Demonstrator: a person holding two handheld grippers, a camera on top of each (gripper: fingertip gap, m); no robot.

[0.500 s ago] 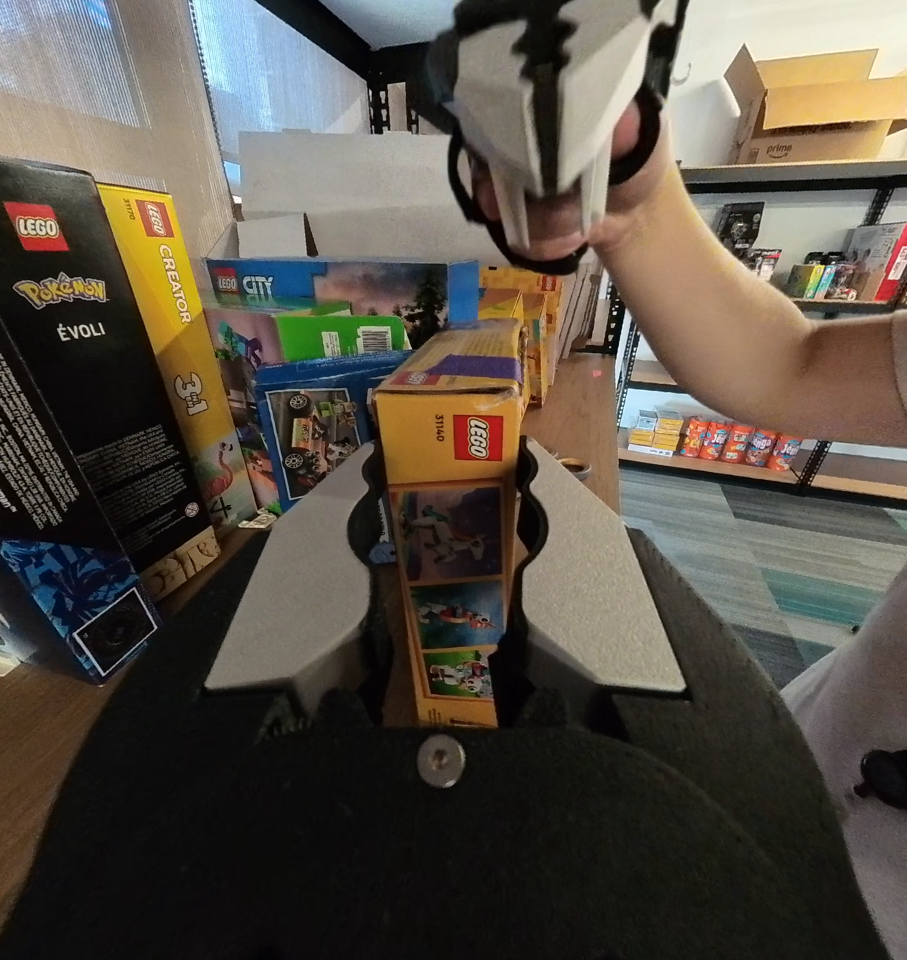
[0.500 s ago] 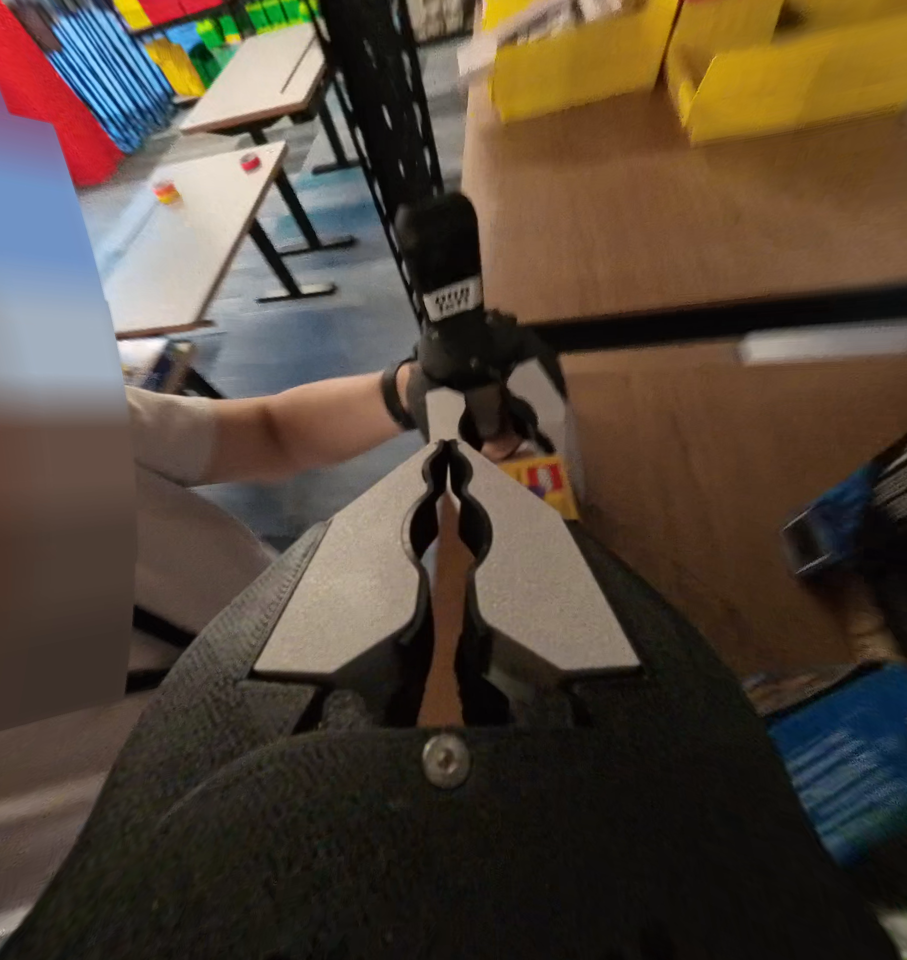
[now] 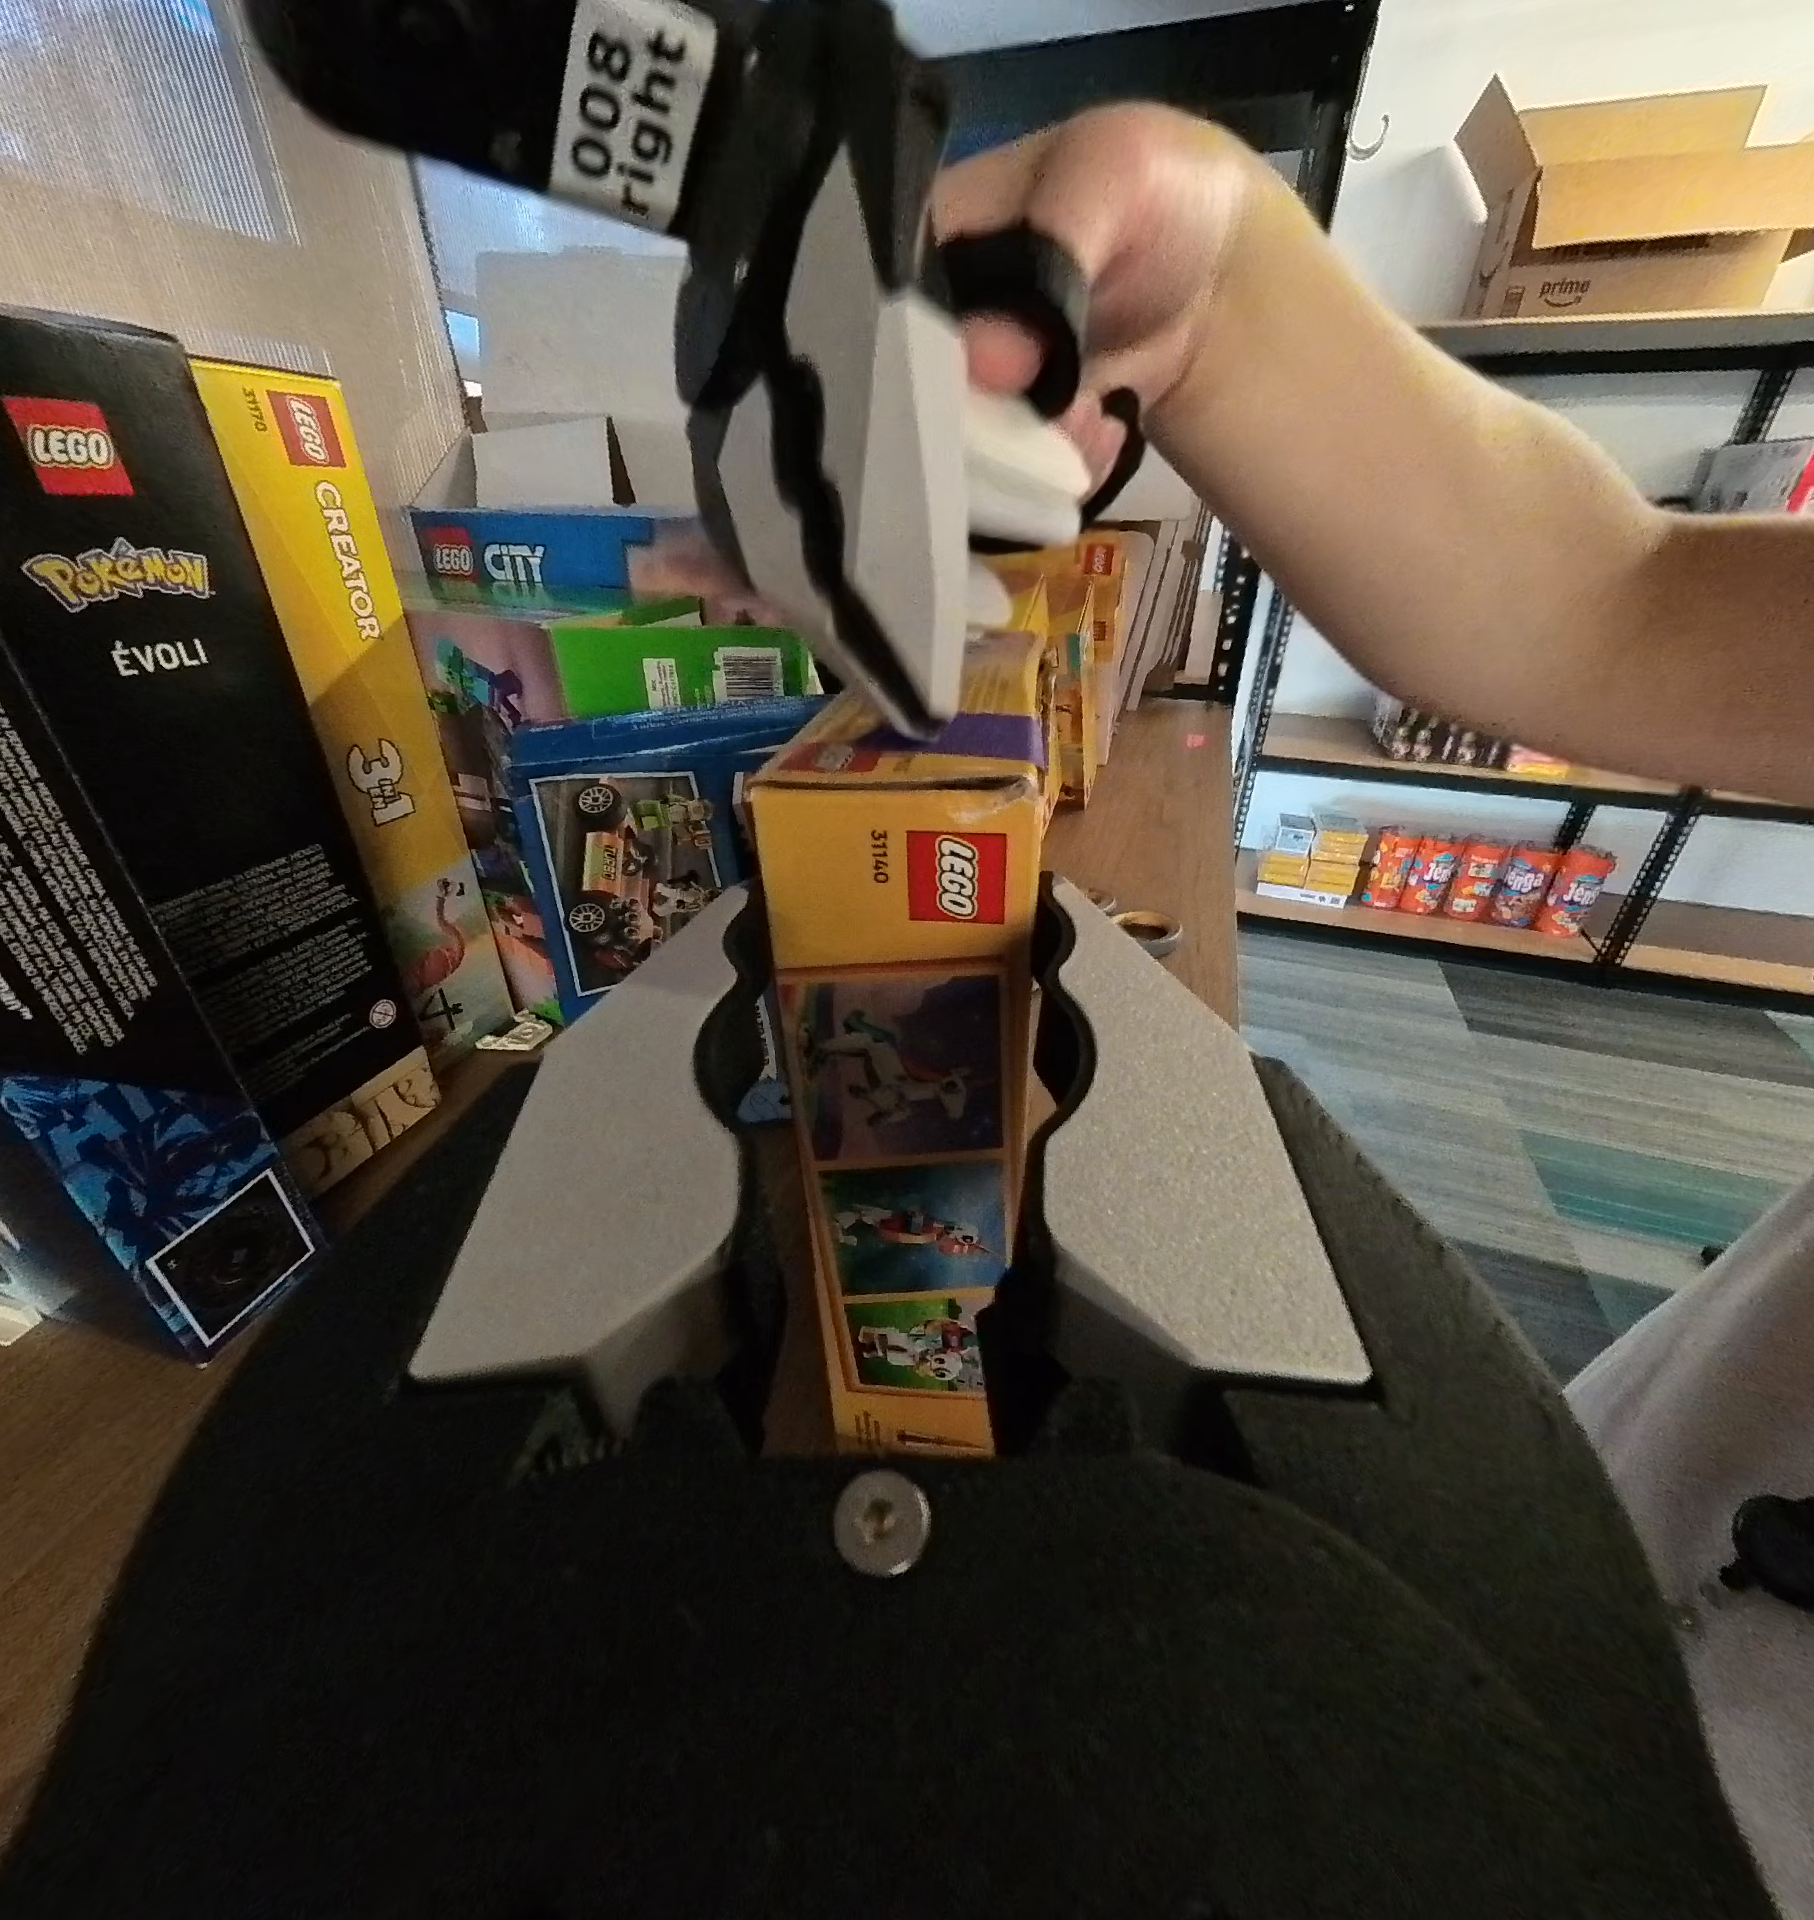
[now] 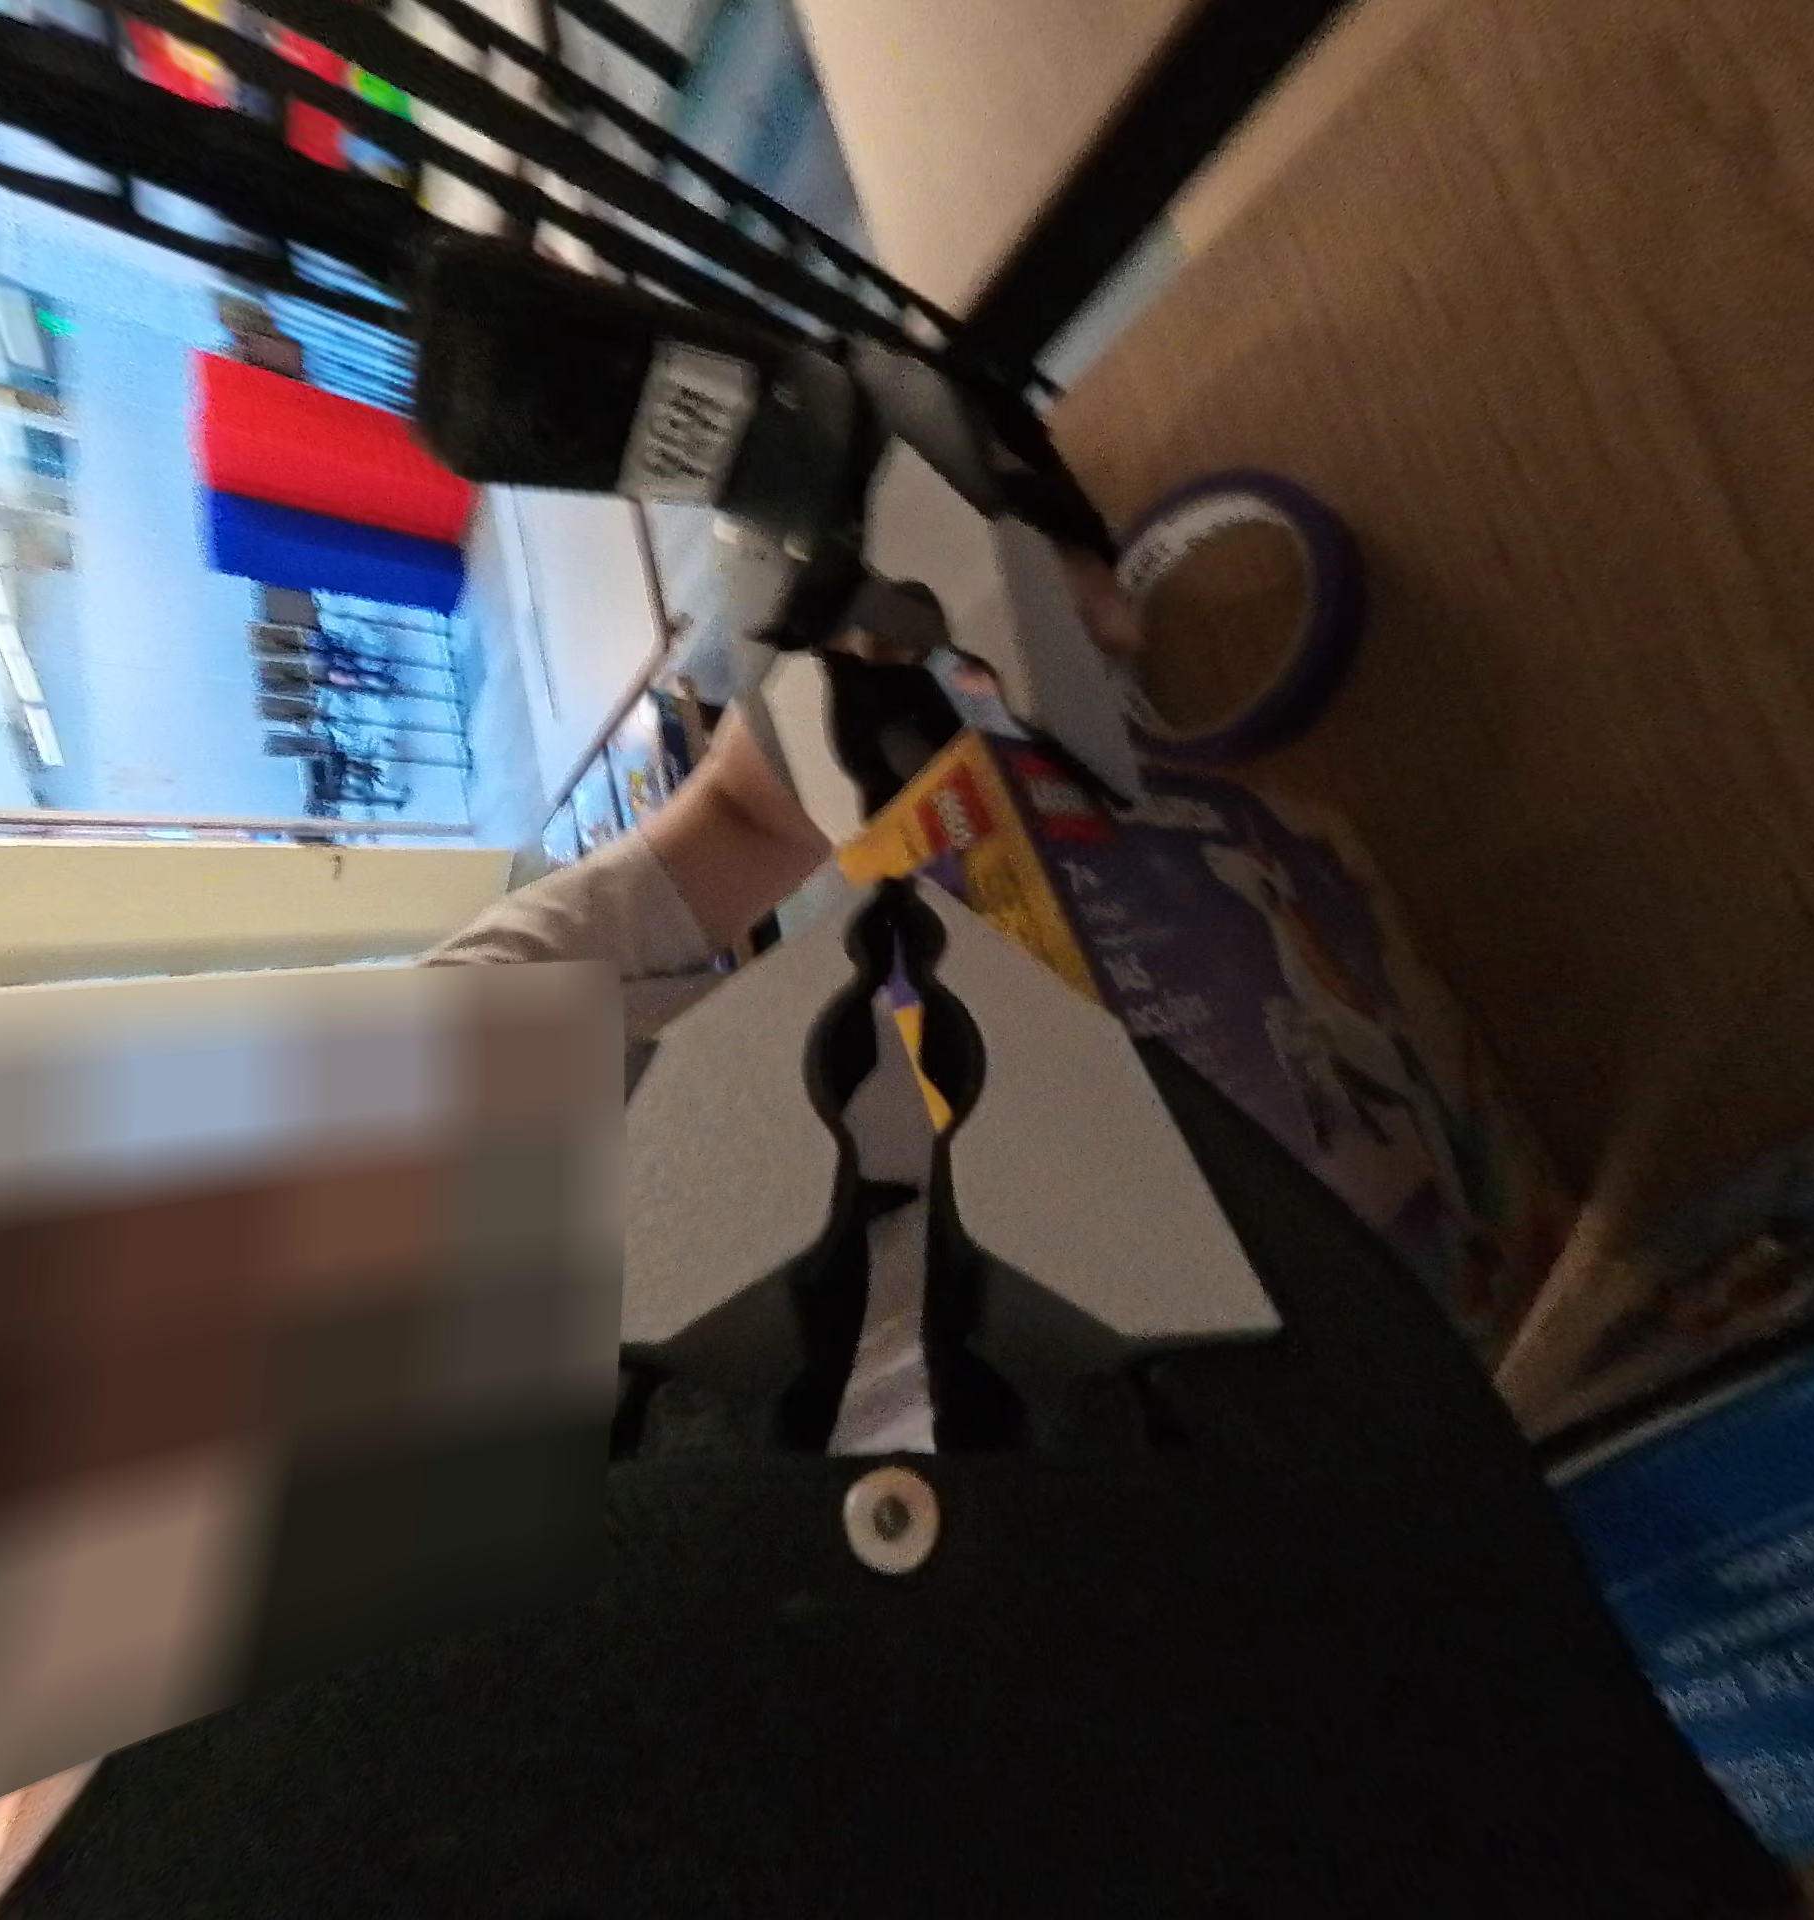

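**Yellow box pinned upright, right gripper tip on its taped top**

The yellow toy box stands on end on the wooden tabletop, clamped between the grey fingers of the left gripper, one finger on each side face; judged, that squeeze keeps it steady and upright. A purple tape strip crosses its top flap. The right gripper comes down from 12 o'clock, tip touching the top edge at the tape. In its own wrist view its jaws are nearly together with a thin purple-and-yellow sliver between them, likely tape or flap; blur hides whether it is truly pinched. A hand holds it from 1 o'clock.

At 9 to 11 o'clock: a black box, a tall yellow box, blue boxes, green box, all upright like shelved stock. A purple tape roll lies on the table beside the box. Shelving with canisters at 3 o'clock.
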